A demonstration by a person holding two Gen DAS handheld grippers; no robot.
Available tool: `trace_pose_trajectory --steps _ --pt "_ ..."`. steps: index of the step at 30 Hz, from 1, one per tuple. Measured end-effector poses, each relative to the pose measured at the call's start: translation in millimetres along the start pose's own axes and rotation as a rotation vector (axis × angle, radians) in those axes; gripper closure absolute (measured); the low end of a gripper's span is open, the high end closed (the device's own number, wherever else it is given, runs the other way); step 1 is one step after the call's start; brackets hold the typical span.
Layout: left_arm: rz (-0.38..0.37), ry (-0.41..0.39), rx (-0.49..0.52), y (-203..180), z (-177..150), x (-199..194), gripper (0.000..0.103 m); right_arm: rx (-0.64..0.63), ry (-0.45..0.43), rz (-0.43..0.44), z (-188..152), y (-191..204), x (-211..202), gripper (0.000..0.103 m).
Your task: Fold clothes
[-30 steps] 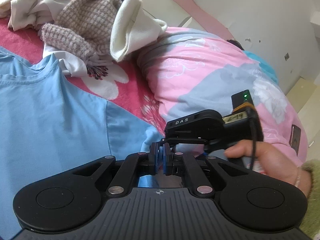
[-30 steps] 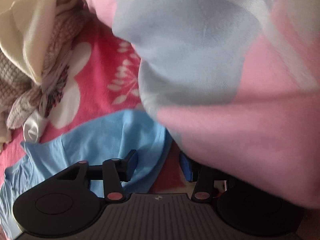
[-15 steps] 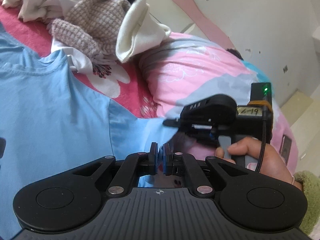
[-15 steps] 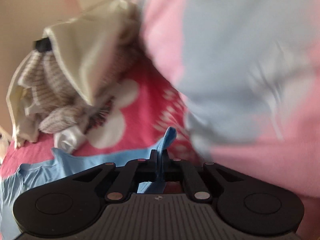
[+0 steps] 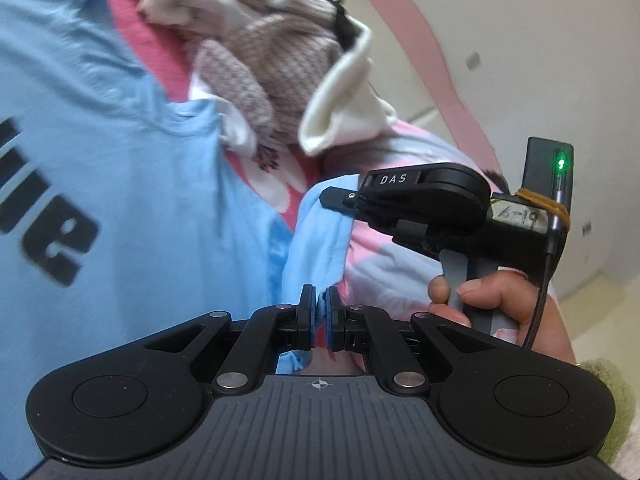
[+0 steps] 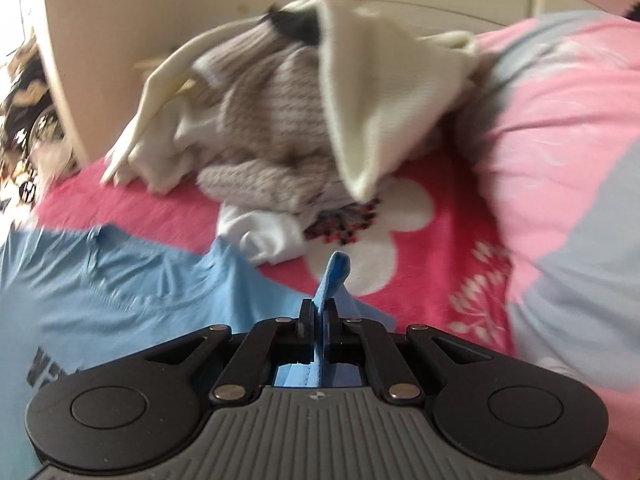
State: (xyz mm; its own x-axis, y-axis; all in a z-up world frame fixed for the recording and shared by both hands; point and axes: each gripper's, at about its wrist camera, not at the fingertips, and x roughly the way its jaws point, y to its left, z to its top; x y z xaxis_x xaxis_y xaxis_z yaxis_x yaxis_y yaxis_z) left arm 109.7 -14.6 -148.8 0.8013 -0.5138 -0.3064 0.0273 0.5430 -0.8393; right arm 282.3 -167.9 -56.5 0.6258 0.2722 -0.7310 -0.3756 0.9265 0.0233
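Observation:
A light blue T-shirt [image 5: 132, 184] with black letters lies spread on the red bed cover. In the left wrist view my left gripper [image 5: 319, 300] is shut, and a fold of the shirt runs into its pads. To the right a hand holds my right gripper [image 5: 340, 198], whose tip pinches the shirt's lifted edge. In the right wrist view the right gripper [image 6: 319, 307] is shut on blue fabric, and a small flap [image 6: 336, 268] sticks up past the fingertips. The rest of the T-shirt [image 6: 120, 284] trails off to the left.
A heap of clothes [image 5: 288, 80] lies beyond the shirt: a pinkish knit sweater [image 6: 272, 128] and a cream garment [image 6: 372, 120]. A bulky pink and grey quilt [image 6: 560, 160] rises at the right. The red cover has white flowers [image 6: 400, 216]. Behind is a wall [image 5: 520, 40].
The right gripper has shut on the shirt's edge and lifted it away from the quilt. The left gripper has shifted and rolled with the shirt; the black letters have come into view.

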Motion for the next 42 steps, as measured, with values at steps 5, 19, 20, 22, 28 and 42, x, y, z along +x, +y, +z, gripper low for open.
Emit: trace_pose_trajectory --steps 5,19,20,22,28,42 --pt "0.021 -0.032 -0.098 19 -2 -12 0.1 -0.051 0.039 0.036 -5 21 20 0.099" --pt "0.099 -0.027 -0.228 53 2 -37 0.082 0.101 0.035 0.201 -10 -30 -39 0.071" --pt "0.102 -0.022 -0.221 52 4 -37 0.081 0.093 0.044 0.204 -13 -34 -50 0.071" --pt "0.108 0.016 -0.193 48 10 -34 0.075 0.074 0.068 0.207 -21 -40 -70 0.071" --pt "0.194 0.122 -0.018 25 21 -11 0.068 0.017 0.177 0.179 -72 -42 -98 0.071" --pt "0.332 0.188 0.248 5 17 28 0.093 0.063 0.254 0.206 -124 -25 -42 0.09"
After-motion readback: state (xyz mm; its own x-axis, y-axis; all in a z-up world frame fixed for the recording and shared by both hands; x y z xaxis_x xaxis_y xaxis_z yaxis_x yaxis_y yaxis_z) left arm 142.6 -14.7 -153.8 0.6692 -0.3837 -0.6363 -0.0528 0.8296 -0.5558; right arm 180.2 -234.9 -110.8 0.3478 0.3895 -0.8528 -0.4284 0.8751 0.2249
